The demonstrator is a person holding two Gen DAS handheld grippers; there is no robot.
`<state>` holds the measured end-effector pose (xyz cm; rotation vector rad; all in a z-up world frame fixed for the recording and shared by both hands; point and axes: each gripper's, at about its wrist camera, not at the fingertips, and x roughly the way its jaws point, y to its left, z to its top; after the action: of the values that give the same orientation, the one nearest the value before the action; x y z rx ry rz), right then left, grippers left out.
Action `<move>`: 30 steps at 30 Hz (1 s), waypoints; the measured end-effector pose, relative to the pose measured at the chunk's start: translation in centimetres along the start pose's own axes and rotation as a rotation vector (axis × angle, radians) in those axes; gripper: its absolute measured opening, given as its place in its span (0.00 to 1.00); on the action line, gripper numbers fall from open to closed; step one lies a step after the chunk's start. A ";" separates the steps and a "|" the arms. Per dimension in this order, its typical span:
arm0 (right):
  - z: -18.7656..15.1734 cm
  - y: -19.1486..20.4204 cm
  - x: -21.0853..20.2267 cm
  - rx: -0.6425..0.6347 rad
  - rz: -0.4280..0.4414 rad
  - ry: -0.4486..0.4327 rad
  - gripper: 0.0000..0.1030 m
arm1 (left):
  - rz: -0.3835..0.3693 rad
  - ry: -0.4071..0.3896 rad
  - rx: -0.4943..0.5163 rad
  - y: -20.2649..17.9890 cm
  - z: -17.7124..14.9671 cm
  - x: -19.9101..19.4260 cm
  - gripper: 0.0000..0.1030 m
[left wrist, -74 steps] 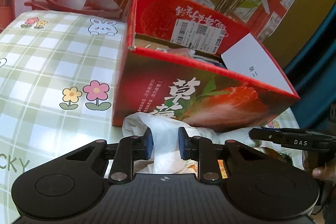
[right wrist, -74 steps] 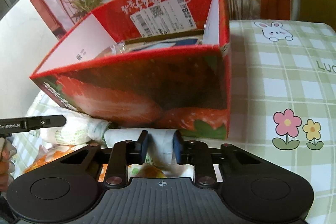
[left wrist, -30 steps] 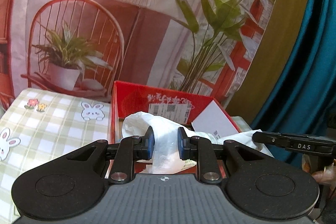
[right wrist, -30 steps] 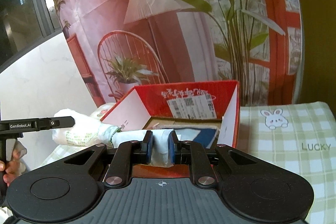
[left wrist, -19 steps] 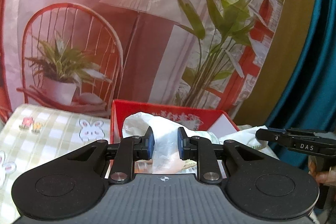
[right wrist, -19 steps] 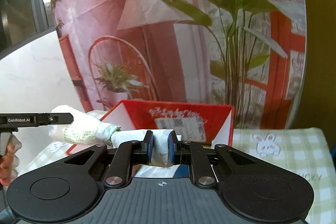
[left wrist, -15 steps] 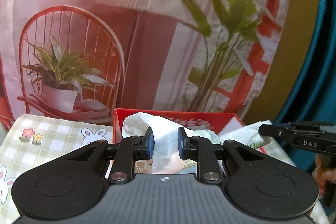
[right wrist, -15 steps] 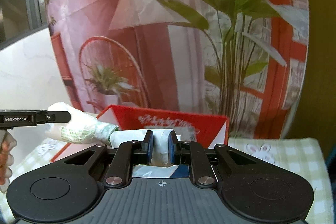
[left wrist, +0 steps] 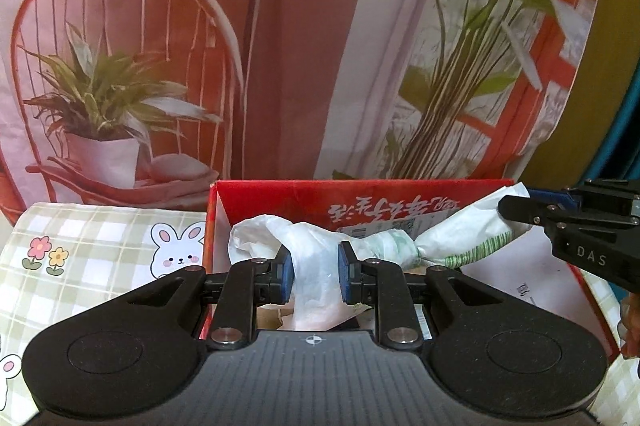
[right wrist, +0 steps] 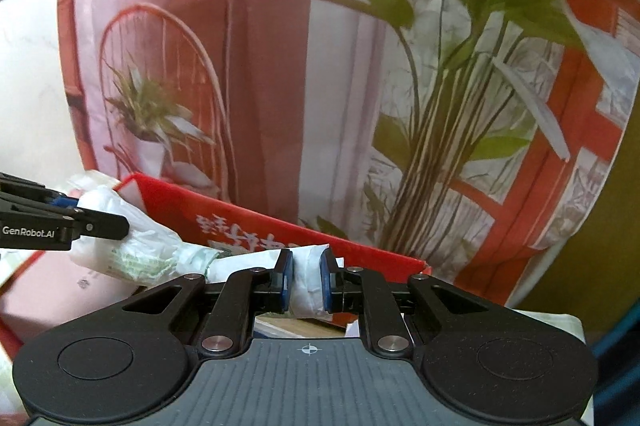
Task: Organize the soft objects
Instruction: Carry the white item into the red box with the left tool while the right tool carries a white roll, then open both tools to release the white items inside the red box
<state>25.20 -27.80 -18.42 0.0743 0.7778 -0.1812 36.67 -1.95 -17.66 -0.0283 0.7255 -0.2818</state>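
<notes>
Bag observed above the red box — I have the left gripper and right gripper jaws each clamped on one end of it.

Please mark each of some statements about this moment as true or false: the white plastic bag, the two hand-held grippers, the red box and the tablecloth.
1. Both hand-held grippers hold the same white plastic bag. True: the left hand-held gripper and the right hand-held gripper are each shut on one end of it.
2. The bag lies flat on the checked tablecloth. False: it is held up, in front of the open red box.
3. The bag has a knot or twist with green print near its middle. True.
4. The red box is closed with a lid. False: its top is open and the inside wall with a shipping label shows.
5. The tablecloth shows a rabbit drawing. True.
</notes>
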 end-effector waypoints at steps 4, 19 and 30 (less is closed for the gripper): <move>0.0 0.2 1.3 -0.020 -0.027 0.022 0.12 | 0.001 0.018 -0.003 0.5 0.1 0.9 0.25; -1.0 2.3 5.2 -0.086 -0.036 0.210 0.11 | 0.002 0.016 0.025 0.2 -0.3 0.8 0.39; -0.3 2.2 3.5 -0.088 -0.059 0.177 0.59 | 0.001 -0.015 0.060 -0.7 -0.7 -1.5 0.79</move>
<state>27.86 -26.08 -21.06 -0.0160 0.9644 -0.1981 34.98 -2.20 -17.08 0.0267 0.7020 -0.3021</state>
